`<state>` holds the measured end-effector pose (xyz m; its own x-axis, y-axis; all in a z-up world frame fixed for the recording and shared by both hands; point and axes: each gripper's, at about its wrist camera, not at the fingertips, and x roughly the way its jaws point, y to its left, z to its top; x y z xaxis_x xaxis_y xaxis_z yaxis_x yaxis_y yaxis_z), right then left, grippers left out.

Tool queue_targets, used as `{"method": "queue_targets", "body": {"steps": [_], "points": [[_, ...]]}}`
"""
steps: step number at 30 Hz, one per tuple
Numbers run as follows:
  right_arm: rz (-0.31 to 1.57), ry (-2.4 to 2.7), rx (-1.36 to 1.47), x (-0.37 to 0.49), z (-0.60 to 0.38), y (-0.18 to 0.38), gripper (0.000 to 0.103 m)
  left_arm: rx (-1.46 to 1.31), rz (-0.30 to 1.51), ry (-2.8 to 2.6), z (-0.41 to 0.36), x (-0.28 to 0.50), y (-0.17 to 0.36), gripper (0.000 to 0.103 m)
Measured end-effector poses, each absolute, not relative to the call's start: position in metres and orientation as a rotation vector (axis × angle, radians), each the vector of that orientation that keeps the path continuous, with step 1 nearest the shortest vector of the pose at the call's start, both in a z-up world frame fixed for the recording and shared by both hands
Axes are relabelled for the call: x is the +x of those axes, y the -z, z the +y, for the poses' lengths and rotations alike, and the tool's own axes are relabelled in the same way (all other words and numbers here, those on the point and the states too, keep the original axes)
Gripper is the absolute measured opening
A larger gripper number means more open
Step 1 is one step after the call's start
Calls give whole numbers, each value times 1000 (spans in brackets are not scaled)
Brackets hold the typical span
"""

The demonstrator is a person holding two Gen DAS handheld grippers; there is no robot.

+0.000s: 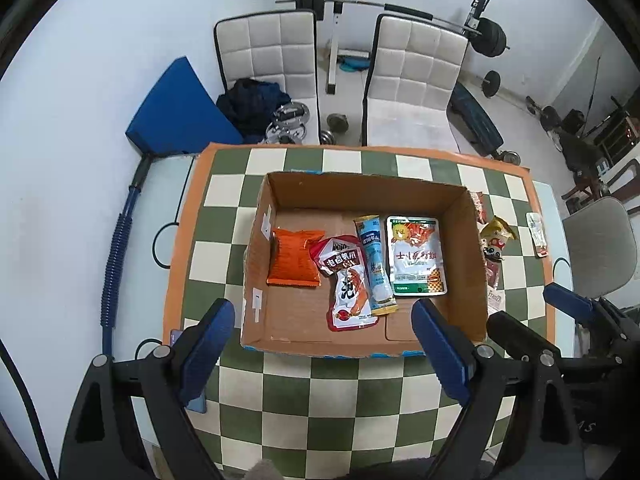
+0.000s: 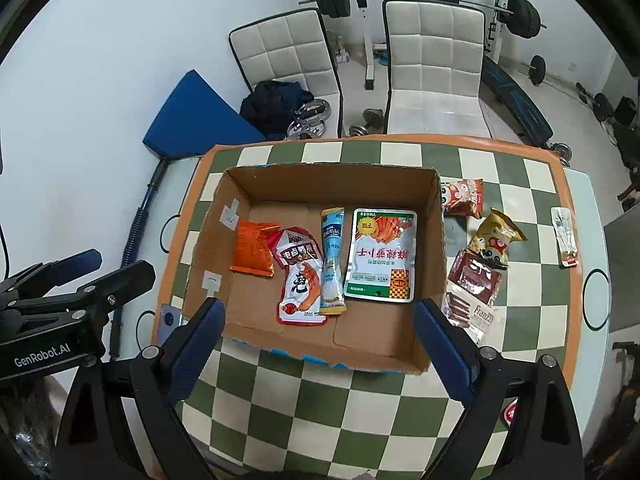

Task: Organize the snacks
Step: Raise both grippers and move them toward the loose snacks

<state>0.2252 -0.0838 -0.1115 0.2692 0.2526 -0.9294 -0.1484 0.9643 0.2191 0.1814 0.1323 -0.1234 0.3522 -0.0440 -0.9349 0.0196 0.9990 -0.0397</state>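
Observation:
An open cardboard box (image 1: 472, 256) (image 2: 437, 248) sits on a green-and-cream checkered mat. Inside lie an orange packet (image 1: 295, 258) (image 2: 254, 249), a red-and-white chicken-feet pouch (image 1: 347, 282) (image 2: 300, 276), a blue stick pack (image 1: 376, 264) (image 2: 333, 260) and a silver-green pouch (image 1: 417, 256) (image 2: 382, 255). Right of the box lie a red packet (image 2: 464, 197), a yellow mushroom packet (image 2: 496, 238) (image 1: 496, 238), a brown Franzzi wafer pack (image 2: 472, 292) and a small clear sachet (image 2: 564, 236) (image 1: 537, 234). My left gripper (image 1: 324, 344) and right gripper (image 2: 320, 340) hover open and empty above the box's near edge.
Two white padded chairs (image 1: 268, 52) (image 2: 434, 60) stand behind the table, with a barbell rack (image 1: 340, 4), weights and a blue pad (image 1: 176, 108) beyond. A phone (image 2: 170, 322) lies at the mat's left edge. The left gripper shows at the left of the right wrist view (image 2: 60, 292).

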Motion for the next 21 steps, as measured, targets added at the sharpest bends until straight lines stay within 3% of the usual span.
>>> {"method": "queue_targets", "body": {"steps": [7, 13, 21], "points": [[1258, -291, 150, 210, -107, 100, 98, 6, 1161, 25, 104, 173, 110, 91], [1283, -218, 253, 192, -191, 104, 98, 19, 1190, 93, 49, 172, 120, 91], [1440, 94, 377, 152, -350, 174, 98, 203, 1300, 206, -73, 187, 167, 91]]}}
